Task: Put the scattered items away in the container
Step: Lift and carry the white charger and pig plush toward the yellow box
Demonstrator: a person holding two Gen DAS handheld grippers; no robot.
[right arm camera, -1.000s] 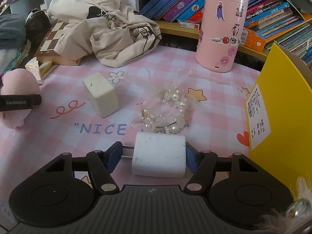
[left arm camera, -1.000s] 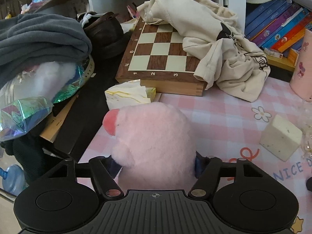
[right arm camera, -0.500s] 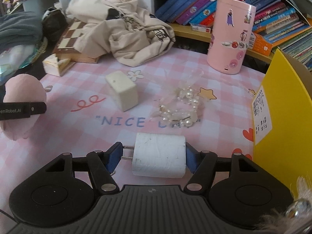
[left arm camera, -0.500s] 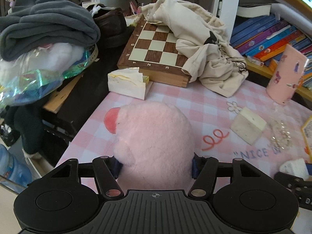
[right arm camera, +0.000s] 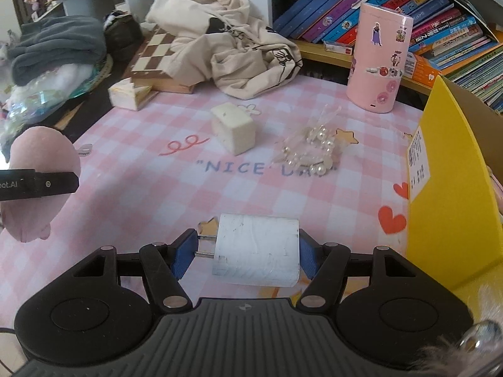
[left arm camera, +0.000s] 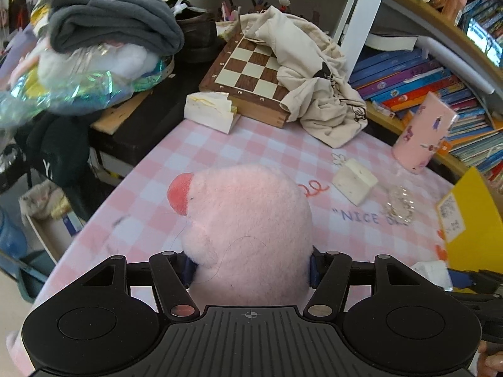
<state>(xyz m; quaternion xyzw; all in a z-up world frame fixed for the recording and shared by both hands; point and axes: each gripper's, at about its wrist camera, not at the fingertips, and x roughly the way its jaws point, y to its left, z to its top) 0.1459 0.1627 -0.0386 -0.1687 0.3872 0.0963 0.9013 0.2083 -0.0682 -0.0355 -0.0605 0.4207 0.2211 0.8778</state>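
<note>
Plush: round pink soft toy [left arm camera: 248, 229] squeezed at mid-body in my left gripper [left arm camera: 250, 267], light and squashy, off the pink checked cloth [right arm camera: 151, 194]. Right gripper [right arm camera: 245, 251] clamps the white plug-in charger block [right arm camera: 256, 249] flank-to-prongs; rigid, slick. Yellow cardboard box [right arm camera: 449, 213] just right.

Each fisheye camera sits close behind its own fingers, the left looking from the worktop's [left arm camera: 239, 144] left edge towards the bookshelf and the right looking across its middle, and both views share the chessboard [left arm camera: 248, 72] [right arm camera: 154, 55], the cream block [left arm camera: 353, 182] [right arm camera: 234, 127] and the pink canister [left arm camera: 422, 133] [right arm camera: 378, 58].
</note>
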